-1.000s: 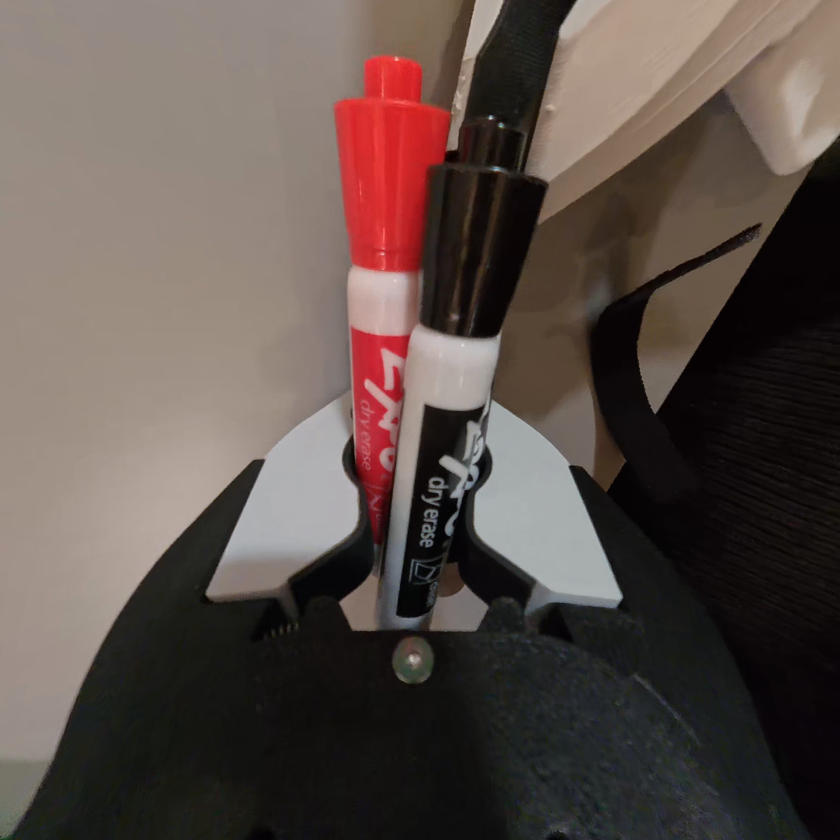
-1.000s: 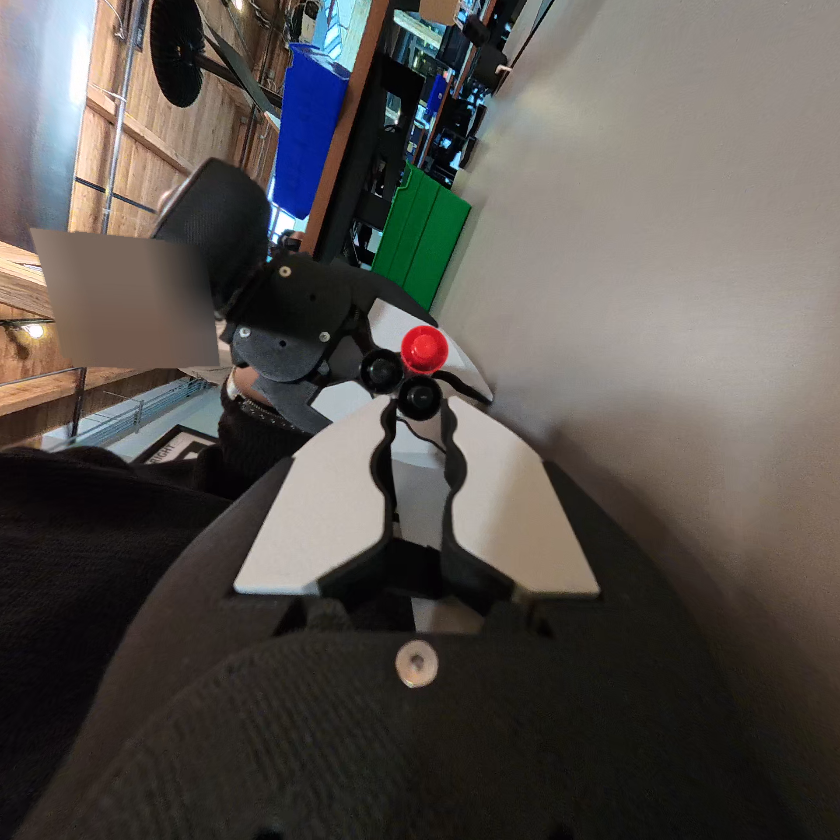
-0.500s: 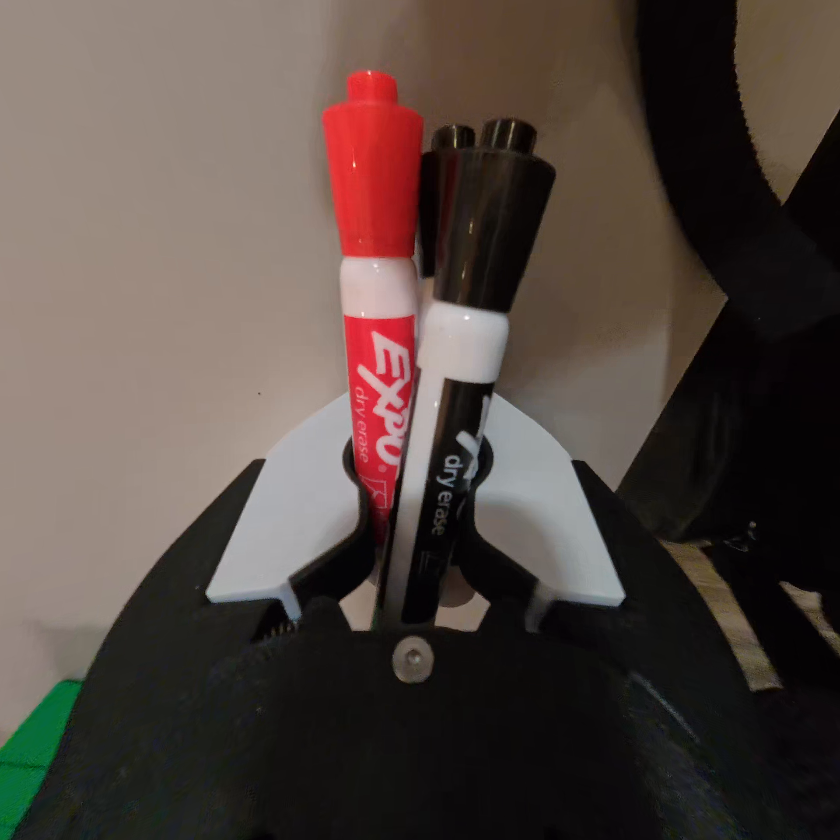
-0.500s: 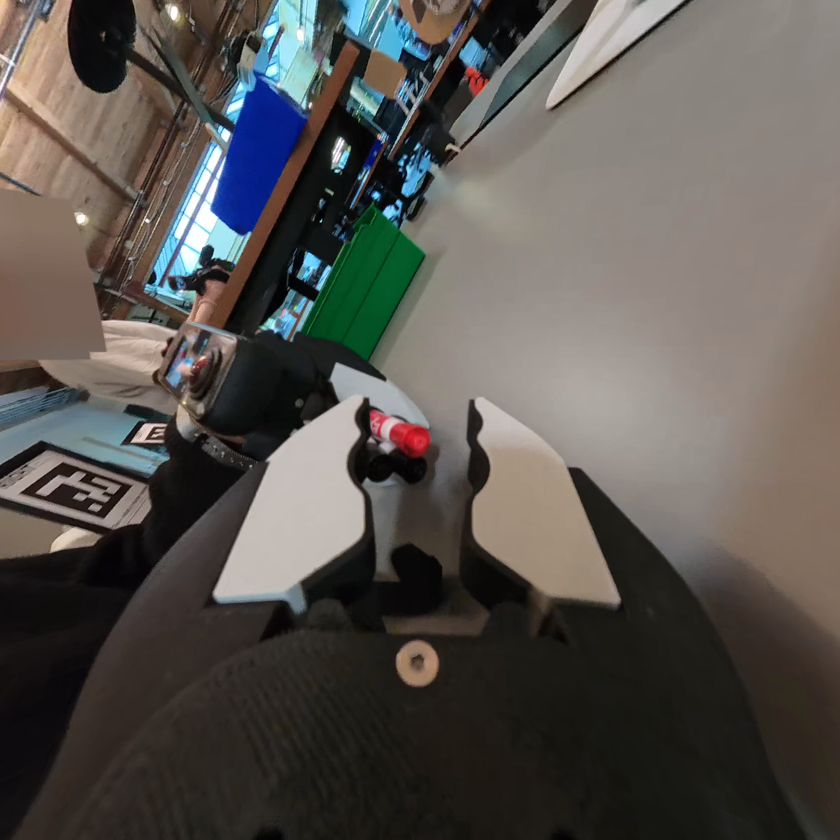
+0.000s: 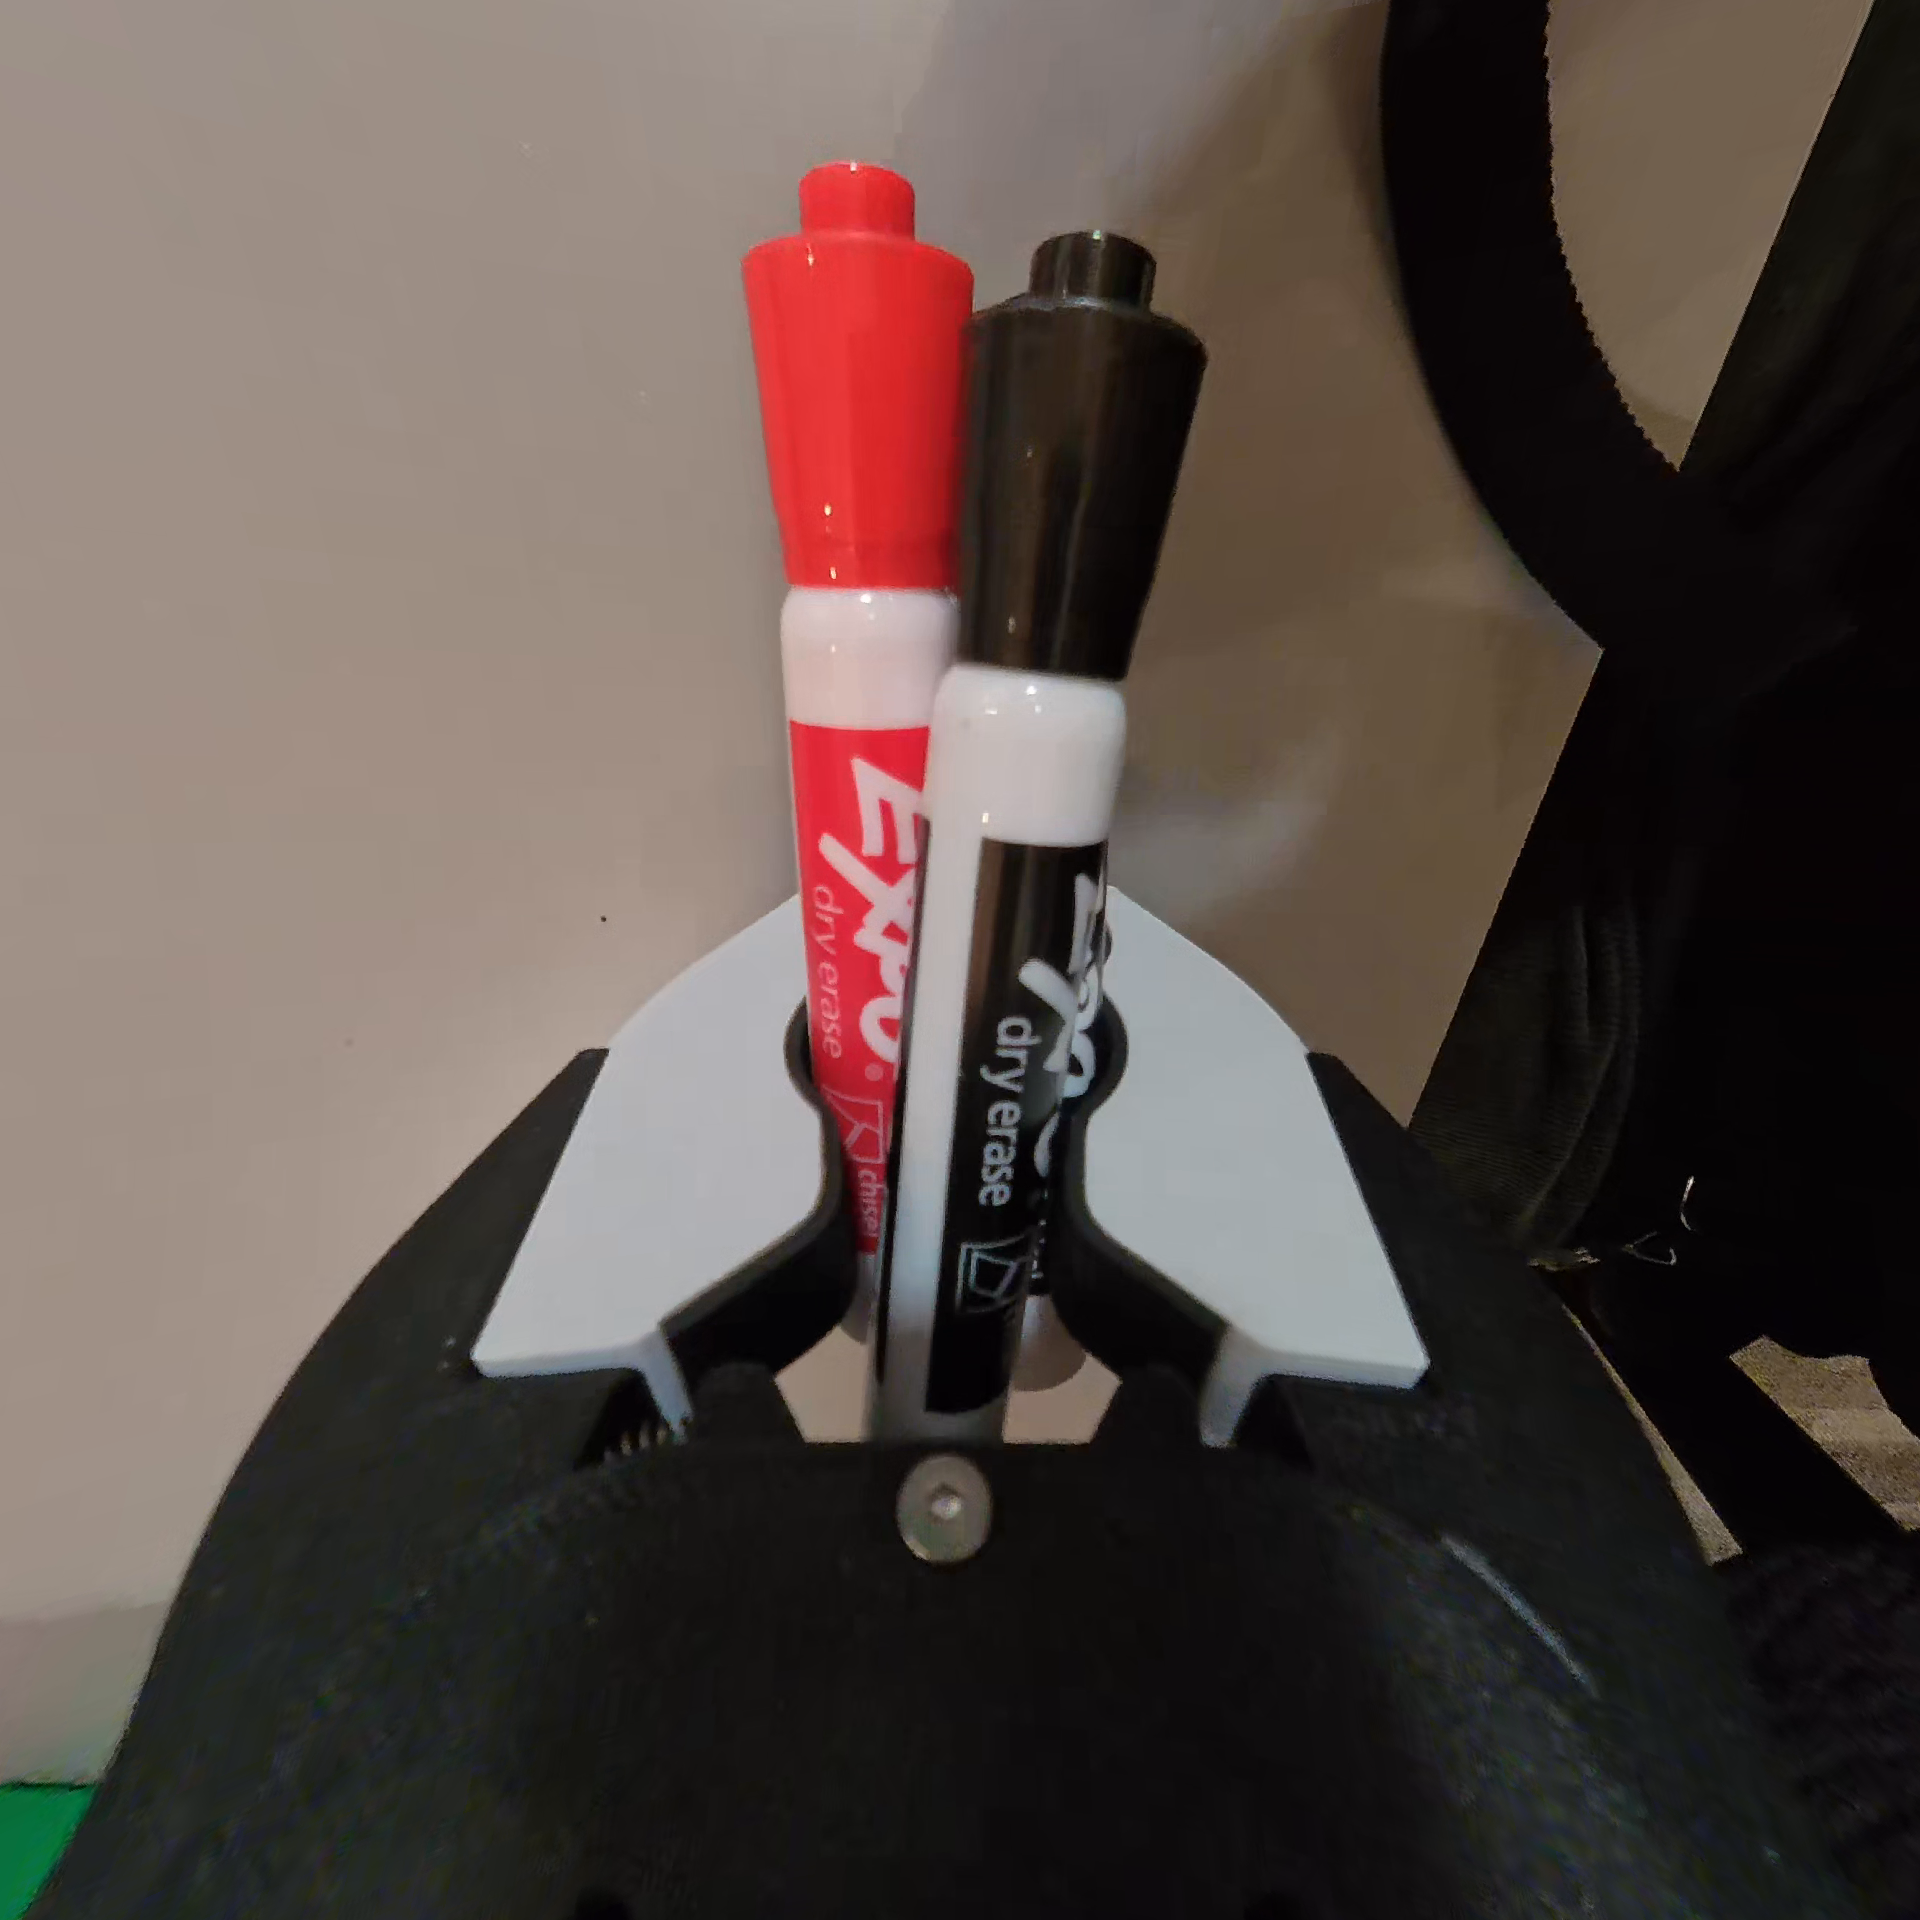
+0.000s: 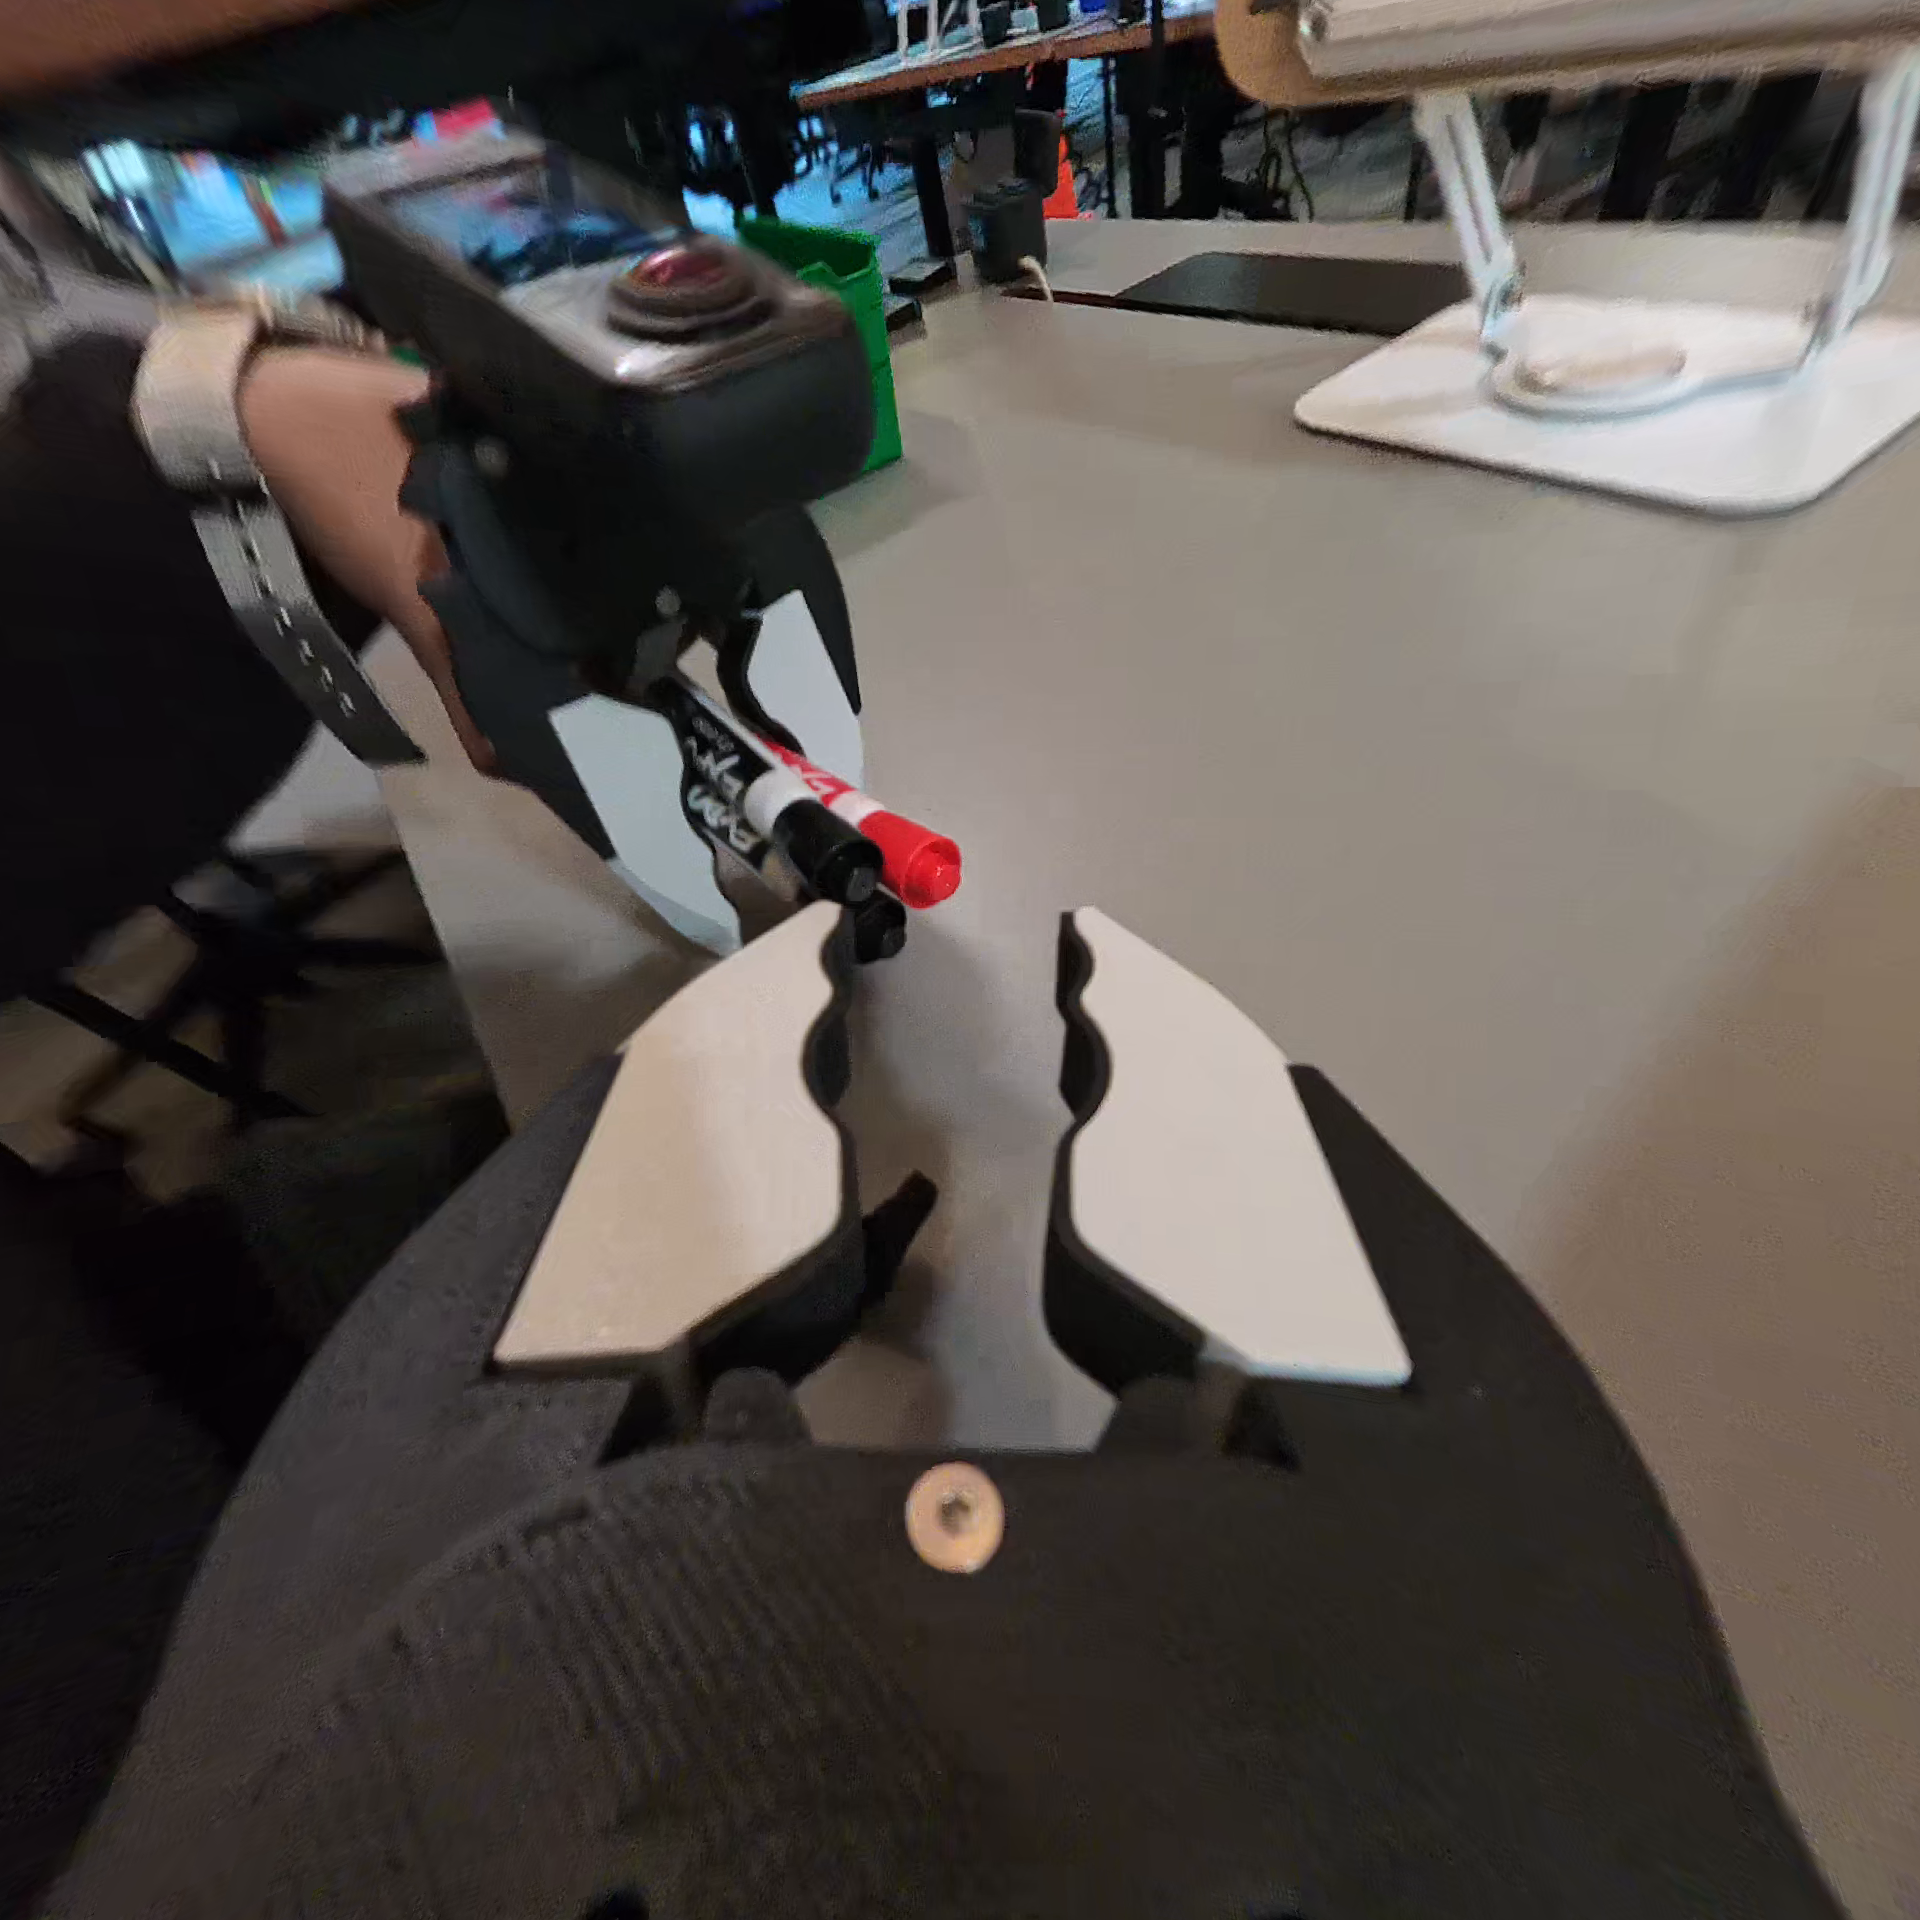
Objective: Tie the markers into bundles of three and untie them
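Note:
My left gripper (image 5: 956, 935) is shut on a bunch of dry-erase markers that point forward along its fingers. A red marker (image 5: 857, 436) and a black marker (image 5: 1070, 499) show; anything behind them is hidden. In the right wrist view the left gripper (image 6: 727, 717) holds the red marker (image 6: 914, 868), a black marker (image 6: 831, 852) and a second black marker (image 6: 883, 930) low over the grey table (image 6: 1351, 831). My right gripper (image 6: 951, 925) is open, its left fingertip just short of the marker caps. A small black piece (image 6: 899, 1210) sticks out by its left finger.
A white stand (image 6: 1621, 405) sits at the back right of the table, a black mat (image 6: 1278, 291) behind it, a green bin (image 6: 831, 270) at the far edge. A person's hand with a wristwatch (image 6: 208, 416) holds the left gripper. Black fabric and a strap loop (image 5: 1714, 831) hang right of the left gripper.
My right gripper has opened wider, drawn back from the marker tips and rolled toward level. The left gripper still holds the markers, which now point across the table.

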A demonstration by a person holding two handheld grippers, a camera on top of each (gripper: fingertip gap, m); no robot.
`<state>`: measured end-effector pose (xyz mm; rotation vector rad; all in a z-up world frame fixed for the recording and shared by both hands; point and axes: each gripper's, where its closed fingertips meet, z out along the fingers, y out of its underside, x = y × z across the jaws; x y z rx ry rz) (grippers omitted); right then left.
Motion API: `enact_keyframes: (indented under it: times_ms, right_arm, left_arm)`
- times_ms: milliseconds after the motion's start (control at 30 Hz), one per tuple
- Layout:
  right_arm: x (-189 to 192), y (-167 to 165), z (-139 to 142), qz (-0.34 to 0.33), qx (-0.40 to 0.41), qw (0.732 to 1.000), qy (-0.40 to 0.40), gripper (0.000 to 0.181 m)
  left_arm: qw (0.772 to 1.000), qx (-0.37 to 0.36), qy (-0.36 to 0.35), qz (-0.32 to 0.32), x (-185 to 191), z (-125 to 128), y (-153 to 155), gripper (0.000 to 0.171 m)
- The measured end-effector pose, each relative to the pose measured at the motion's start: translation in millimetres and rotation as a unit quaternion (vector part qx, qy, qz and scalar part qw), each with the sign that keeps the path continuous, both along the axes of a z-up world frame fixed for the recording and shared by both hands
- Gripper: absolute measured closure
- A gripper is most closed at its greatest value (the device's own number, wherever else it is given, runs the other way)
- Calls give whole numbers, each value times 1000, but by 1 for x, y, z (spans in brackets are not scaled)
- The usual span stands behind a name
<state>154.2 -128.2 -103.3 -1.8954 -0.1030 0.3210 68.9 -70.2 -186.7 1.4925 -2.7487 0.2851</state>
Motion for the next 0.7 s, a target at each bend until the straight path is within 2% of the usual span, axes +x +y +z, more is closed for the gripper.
enact_keyframes:
  times_ms: [167,300,433,600,667,700]
  right_arm:
    - [-20,2,-2,65,39,982,-172,144]
    - [-33,9,-3,96,69,957,-266,147]
    - [-43,17,3,127,103,950,-266,148]
    - [-46,26,-11,191,79,937,-282,145]
    - [-48,28,-14,204,76,933,-285,151]
    - [-47,30,-12,202,82,932,-290,161]
  left_arm:
    - [1000,-1,2,0,0,0,0,128]
    - [1000,-11,-4,1,0,0,0,128]
    - [1000,-26,-14,-4,0,1,0,127]
    - [999,-27,-15,-9,-1,1,0,127]
    - [1000,-18,-14,-14,-1,0,0,127]
    - [1000,-12,-13,-16,-1,0,0,127]
